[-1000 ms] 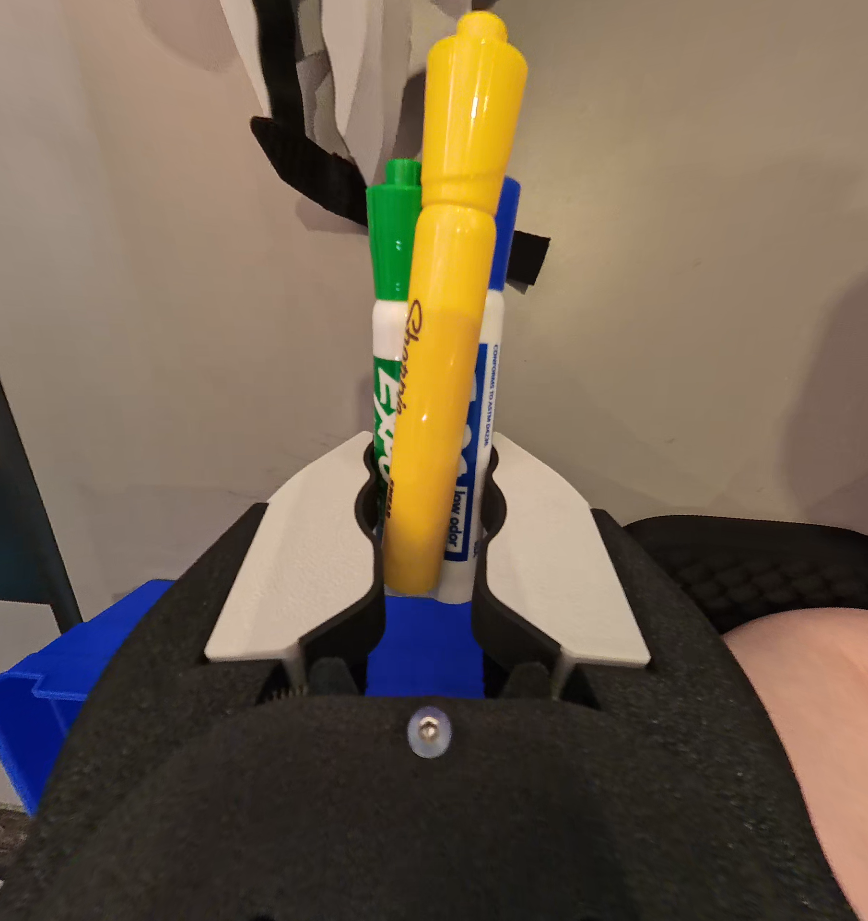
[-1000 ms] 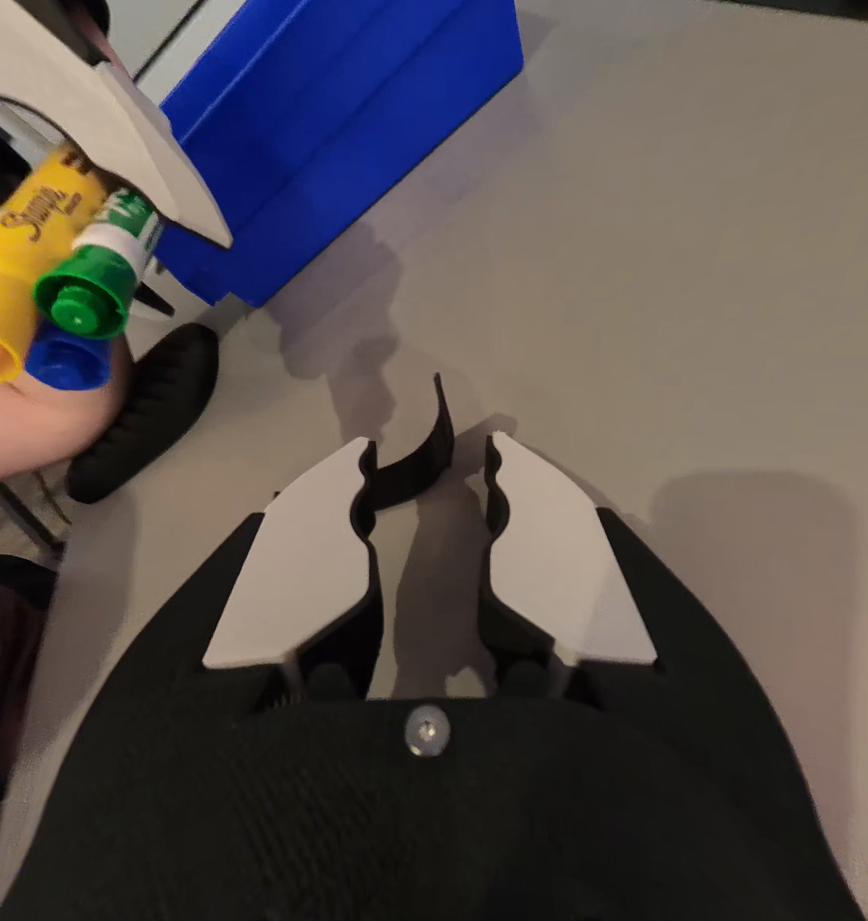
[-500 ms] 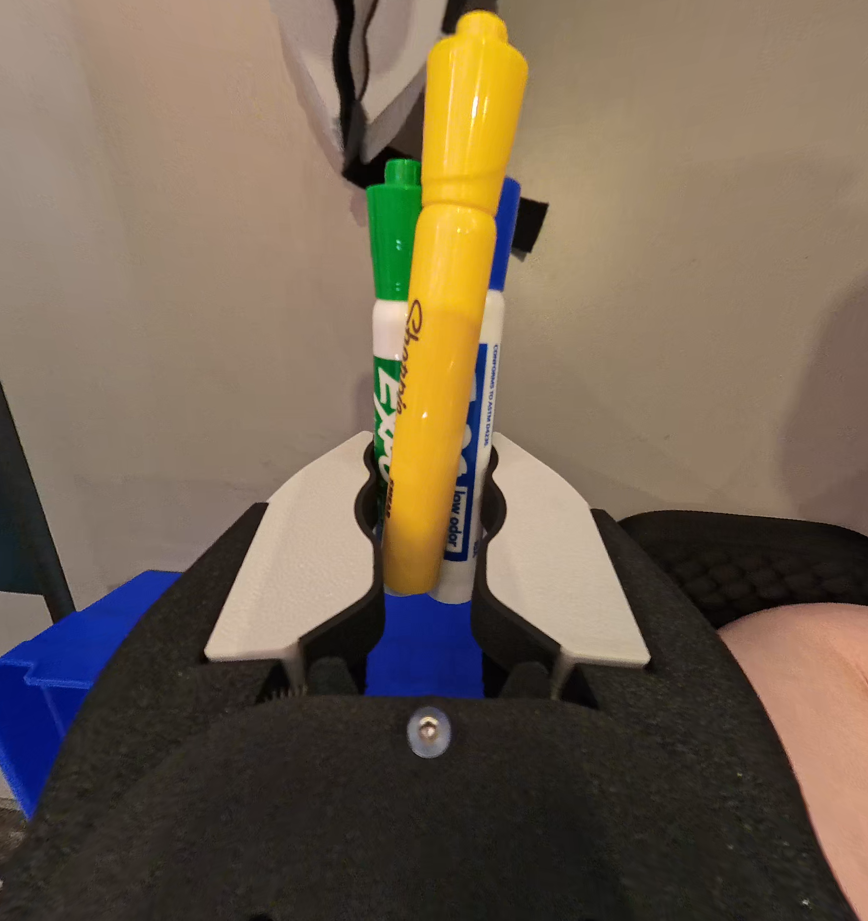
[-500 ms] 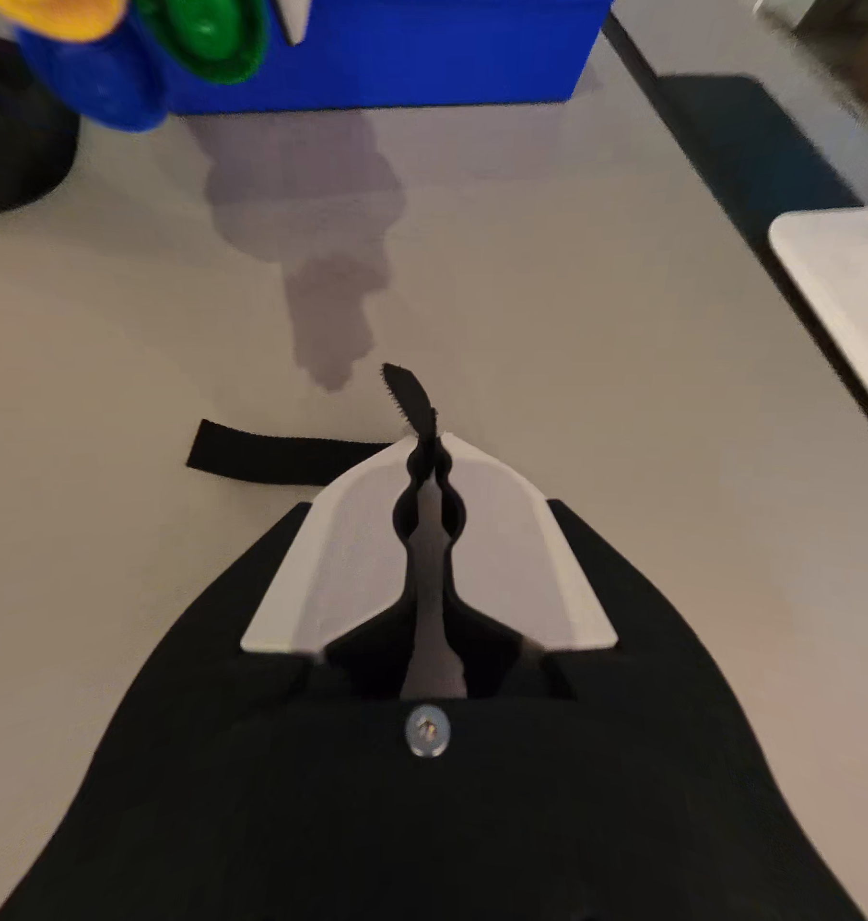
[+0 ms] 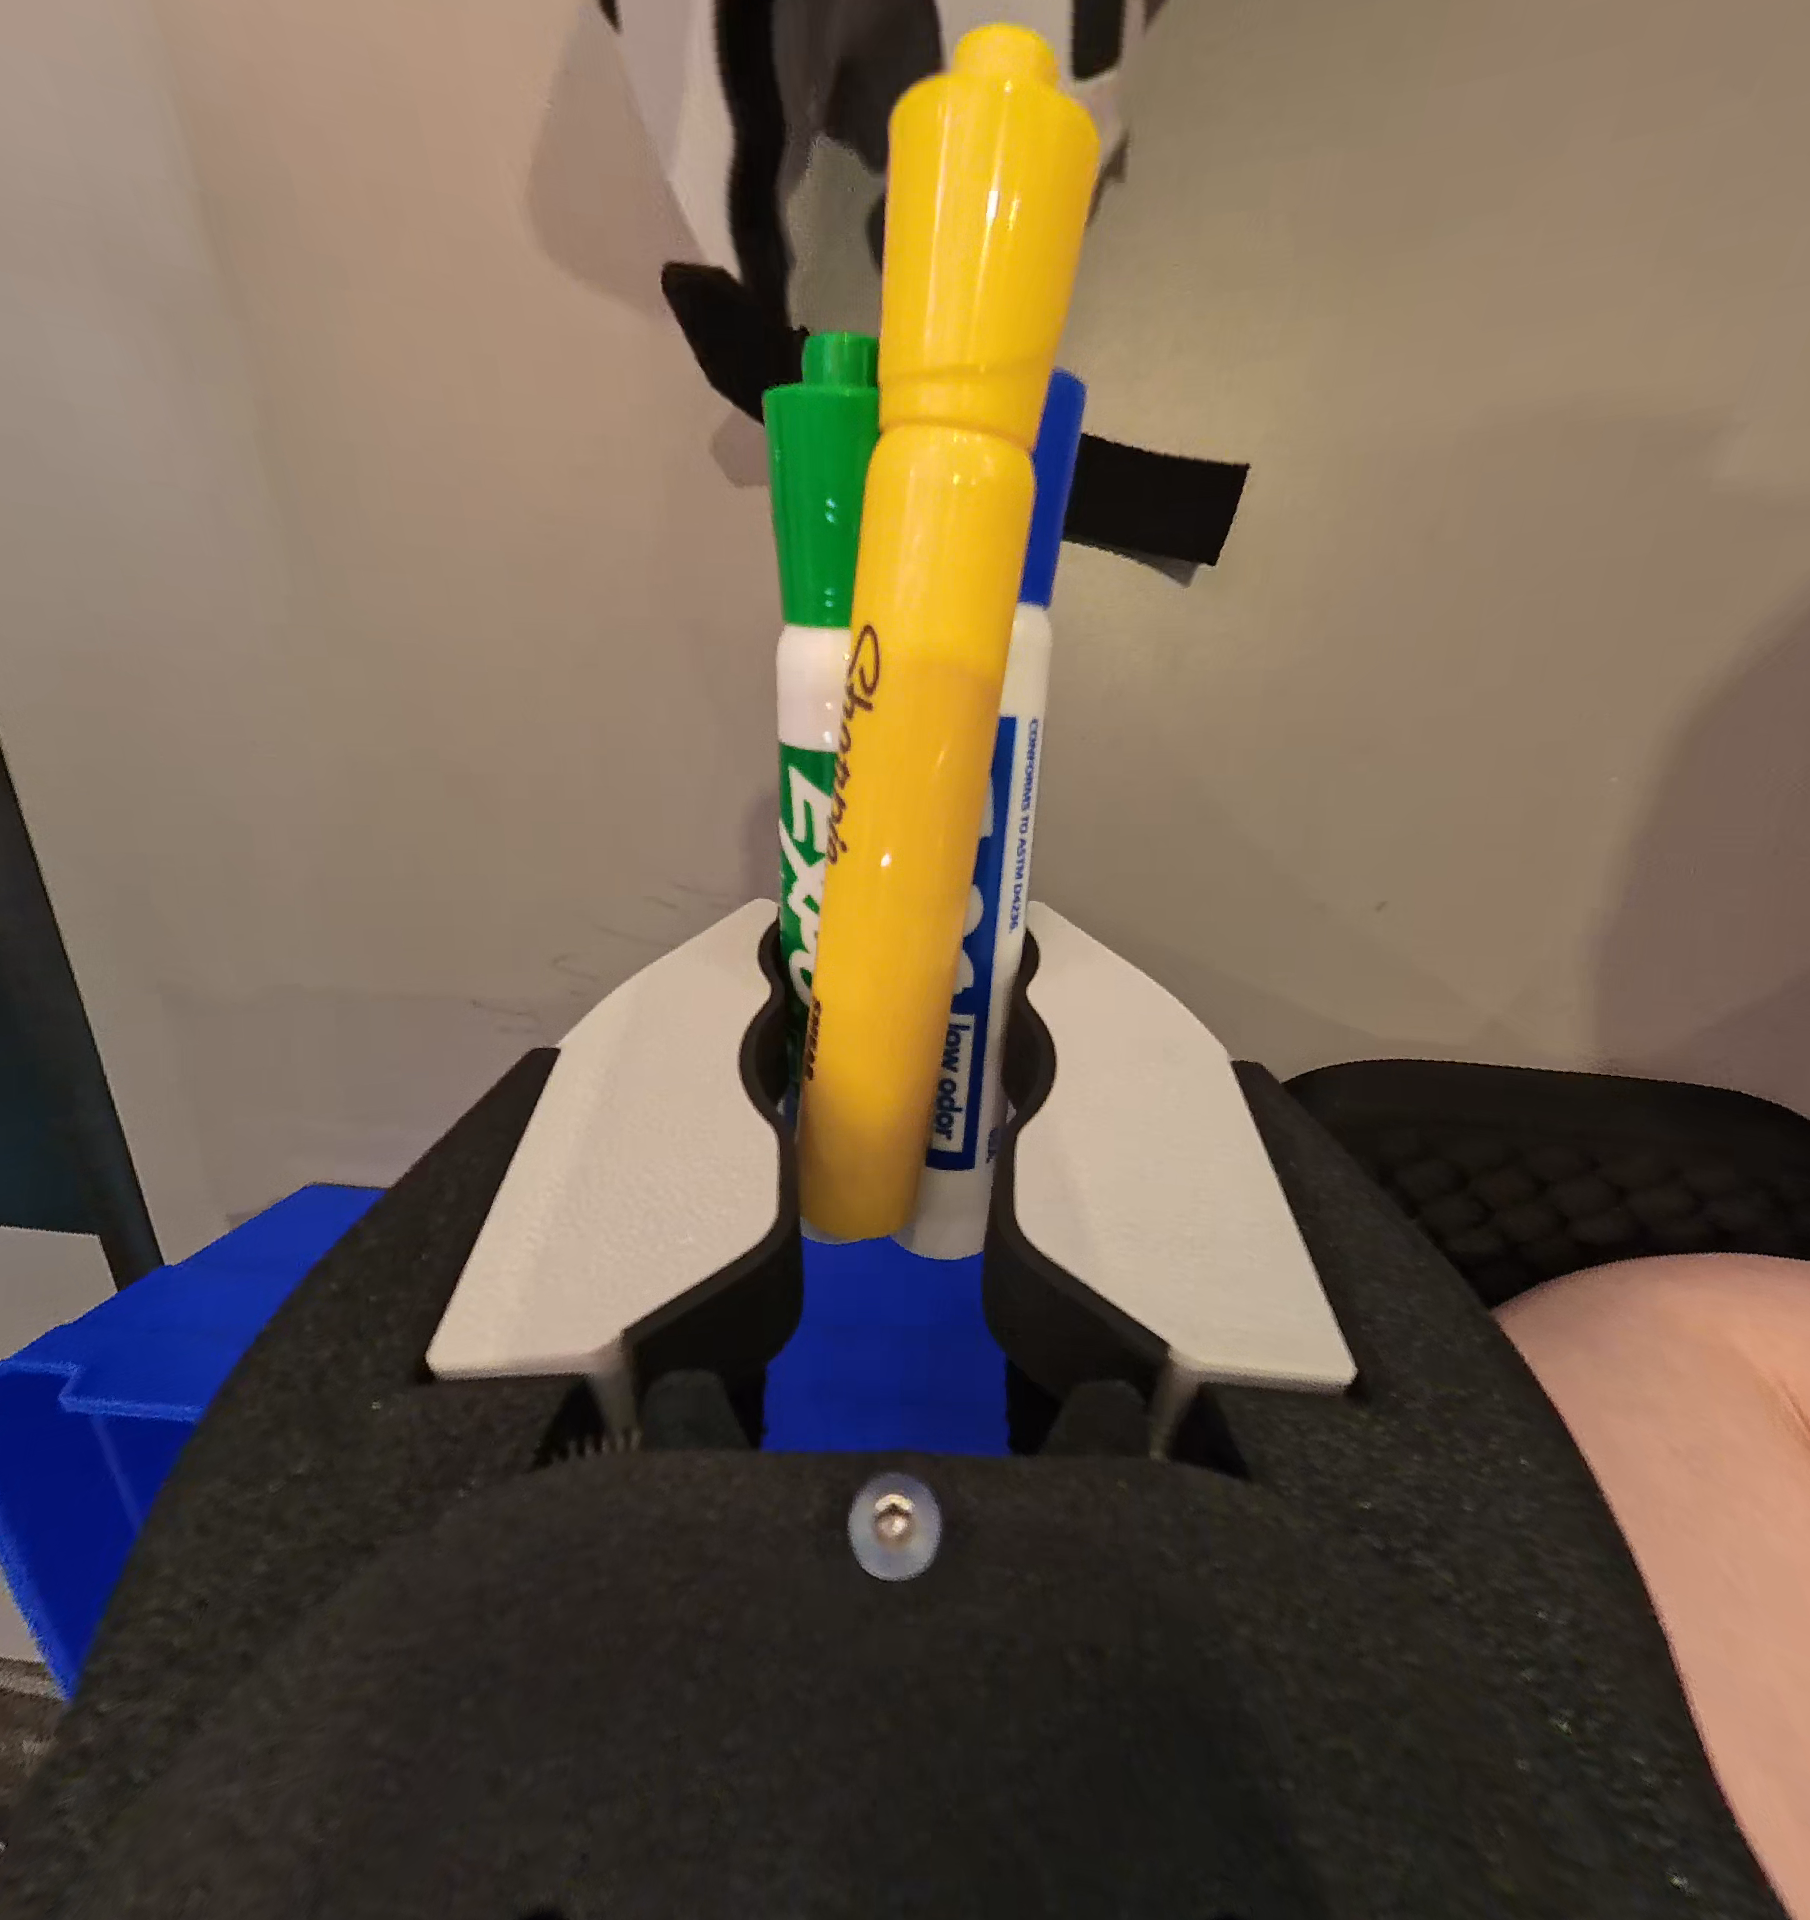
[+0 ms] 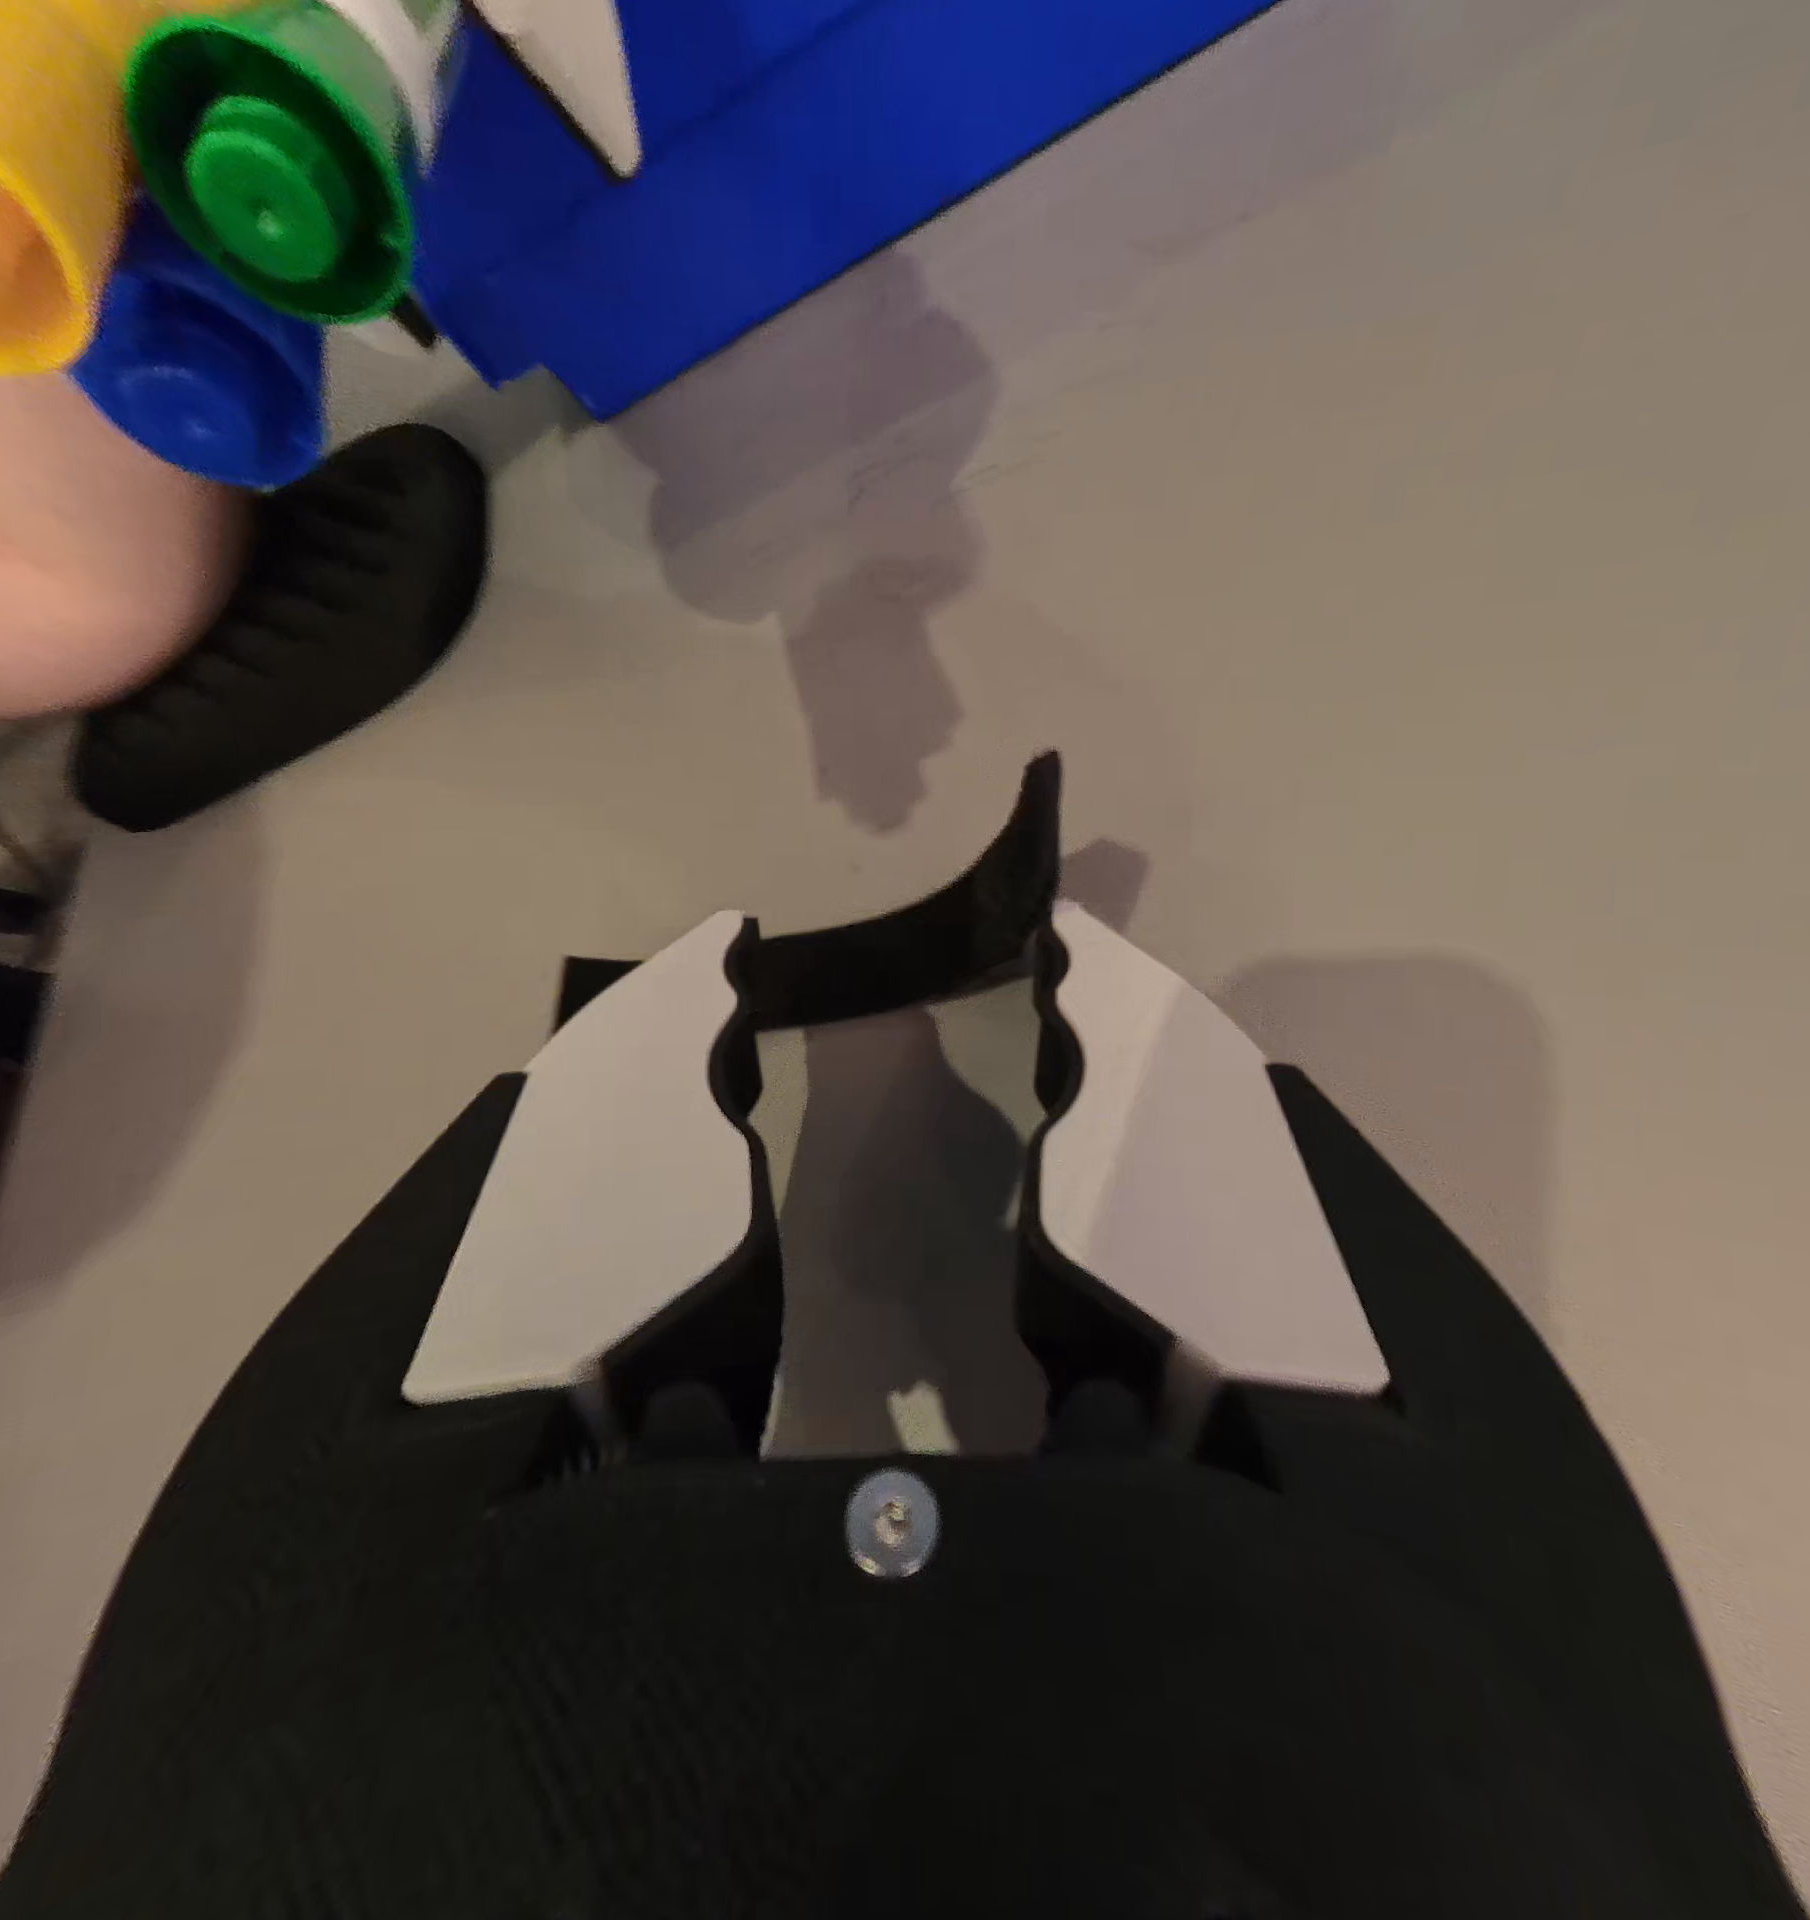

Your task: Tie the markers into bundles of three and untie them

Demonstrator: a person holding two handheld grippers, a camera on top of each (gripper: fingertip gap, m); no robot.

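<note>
Here, the left gripper was clamped on three markers, green, yellow and blue, pointing to twelve o'clock. The right gripper stood apart over the table, a black strap lying between its tips, the bin at eleven o'clock.

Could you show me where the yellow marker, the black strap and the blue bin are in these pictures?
yellow marker (image 5: pixel 916 831): left wrist view, middle of its barrel.
black strap (image 6: pixel 901 961): right wrist view, flat stretch between the open fingers.
blue bin (image 6: pixel 735 239): right wrist view, its outer side wall.
</note>
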